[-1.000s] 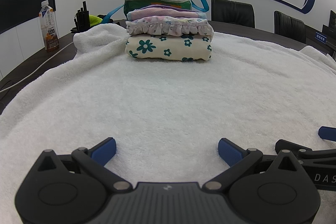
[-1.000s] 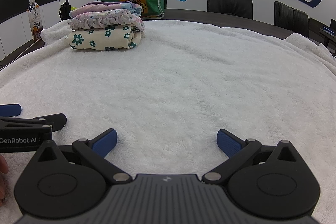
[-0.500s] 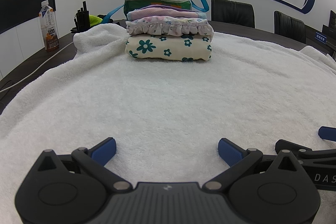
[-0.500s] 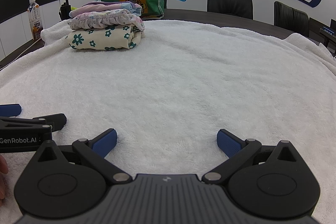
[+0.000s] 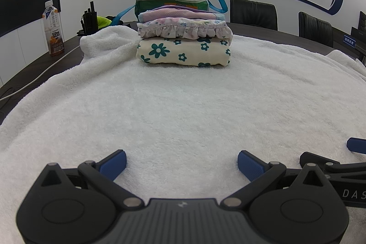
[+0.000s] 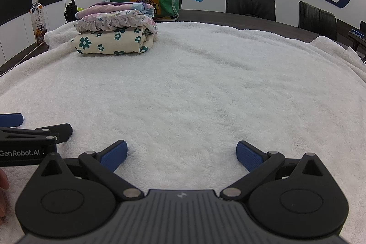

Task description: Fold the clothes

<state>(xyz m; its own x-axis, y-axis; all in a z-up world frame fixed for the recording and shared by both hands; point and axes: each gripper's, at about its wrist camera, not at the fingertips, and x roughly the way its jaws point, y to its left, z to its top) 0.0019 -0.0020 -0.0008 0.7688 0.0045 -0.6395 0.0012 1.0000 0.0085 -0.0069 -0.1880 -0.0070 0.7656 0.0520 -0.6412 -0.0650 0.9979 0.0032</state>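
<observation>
A stack of folded clothes point(image 5: 184, 38) lies far ahead on the white fluffy towel point(image 5: 183, 106): a cream piece with teal flowers at the bottom, a frilled floral piece and pastel pieces on top. In the right wrist view the same stack point(image 6: 114, 34) sits at the far left. My left gripper point(image 5: 181, 164) rests low over the towel, open, nothing between its blue pads. My right gripper point(image 6: 181, 156) is likewise open and empty. Each gripper's tip shows at the edge of the other's view.
A green zip bag point(image 5: 171, 2) with blue straps stands behind the stack. A tea bottle point(image 5: 53, 29), a black radio point(image 5: 88, 20) and a white cable lie at the left on the dark table point(image 5: 34, 70). Black chairs point(image 5: 252, 13) line the far side.
</observation>
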